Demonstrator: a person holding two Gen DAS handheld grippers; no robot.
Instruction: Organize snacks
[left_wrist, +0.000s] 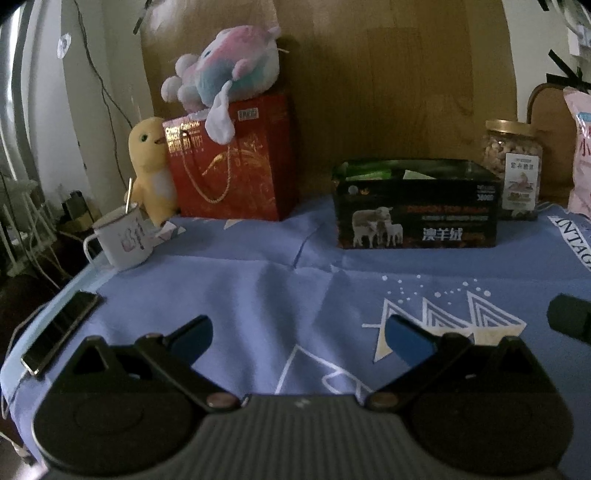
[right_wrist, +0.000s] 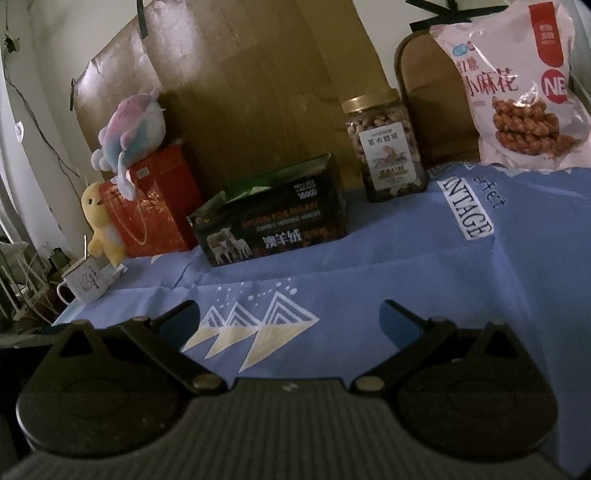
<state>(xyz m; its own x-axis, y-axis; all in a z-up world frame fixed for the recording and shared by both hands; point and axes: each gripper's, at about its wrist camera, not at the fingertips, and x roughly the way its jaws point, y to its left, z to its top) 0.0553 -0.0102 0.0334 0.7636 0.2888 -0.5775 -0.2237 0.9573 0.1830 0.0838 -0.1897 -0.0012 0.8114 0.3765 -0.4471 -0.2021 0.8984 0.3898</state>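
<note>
My left tool (left_wrist: 298, 338) hangs wide apart and empty over the blue cloth (left_wrist: 258, 280); ahead I see the dark sheep-printed box (left_wrist: 417, 218), open-topped, the nut jar (left_wrist: 513, 166) just beside its right end, and a phone (left_wrist: 61, 326) at the left edge; my right tool (right_wrist: 290, 315) is likewise spread wide, empty; the pink snack bag (right_wrist: 517, 85) stands far right on the surface, near the jar (right_wrist: 384, 147).

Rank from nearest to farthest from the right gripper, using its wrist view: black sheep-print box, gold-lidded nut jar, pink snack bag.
1. Black sheep-print box, ahead, slightly left of the right gripper.
2. Gold-lidded nut jar, behind the box, ahead-right.
3. Pink snack bag, far right, at the table's back.
</note>
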